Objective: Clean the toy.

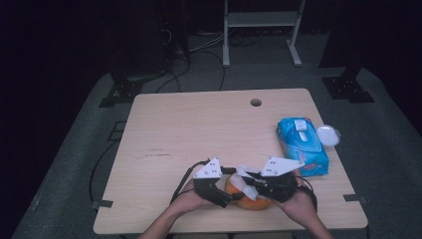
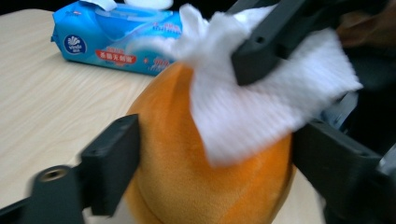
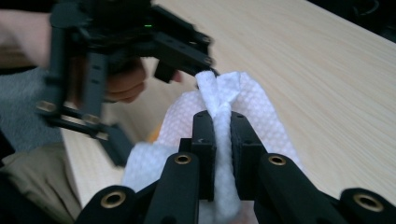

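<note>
While the left gripper [image 2: 205, 154] brackets the orange plush [image 2: 187, 177], steadying it, contact unclear | right gripper [image 3: 222, 135] clamps the wet wipe [image 3: 233, 93] for wiping | bench [image 1: 199, 124].

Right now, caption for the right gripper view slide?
Right gripper pinches a white wipe over the orange plush.

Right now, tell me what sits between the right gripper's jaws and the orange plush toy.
A white wipe: the right gripper pinches it, and in the left gripper view it drapes over the orange plush toy, which sits between the left gripper's jaws.
</note>
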